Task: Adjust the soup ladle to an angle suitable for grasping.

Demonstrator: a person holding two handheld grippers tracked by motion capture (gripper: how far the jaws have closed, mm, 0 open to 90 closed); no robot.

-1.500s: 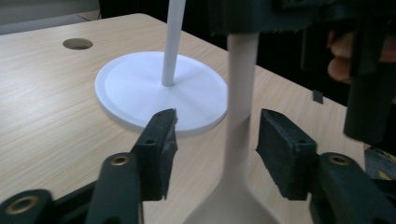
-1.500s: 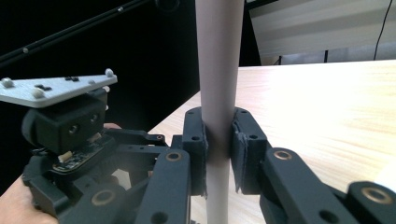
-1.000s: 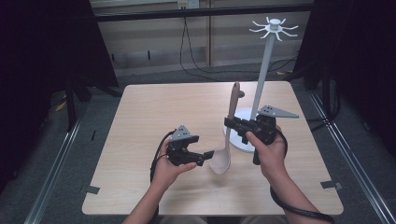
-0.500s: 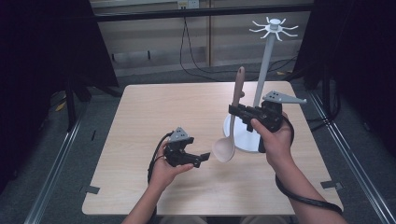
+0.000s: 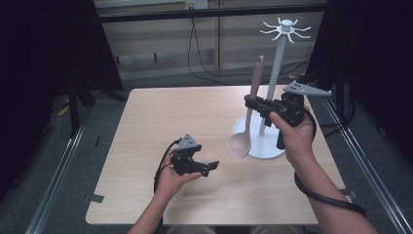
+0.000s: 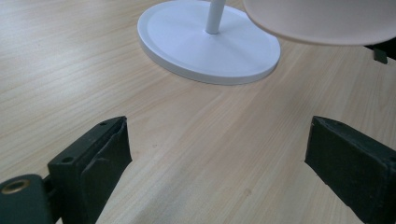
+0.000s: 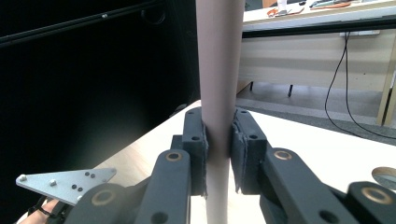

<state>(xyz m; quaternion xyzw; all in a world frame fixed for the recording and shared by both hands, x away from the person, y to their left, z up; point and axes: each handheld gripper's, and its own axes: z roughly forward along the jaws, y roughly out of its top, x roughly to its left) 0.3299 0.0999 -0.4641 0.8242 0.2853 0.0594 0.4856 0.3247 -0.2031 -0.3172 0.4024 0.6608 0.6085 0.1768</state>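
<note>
The right tongs (image 5: 253,103) are pinching the handle of a spoon (image 5: 246,124), holding it upright above the desk (image 5: 160,122) near its right edge, just beside the white stand (image 5: 275,83). The left tongs (image 5: 207,167) are resting spread and empty near the front edge. Hanging it well probably means lifting the handle's tip level with the stand's top hooks while keeping the spoon vertical.

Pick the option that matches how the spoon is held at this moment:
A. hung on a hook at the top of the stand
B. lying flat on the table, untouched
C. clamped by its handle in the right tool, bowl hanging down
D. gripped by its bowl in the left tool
C: the right tool is shut on the handle of the spoon, whose bowl hangs low beside the white stand, while the left tool sits open near the table.
</note>
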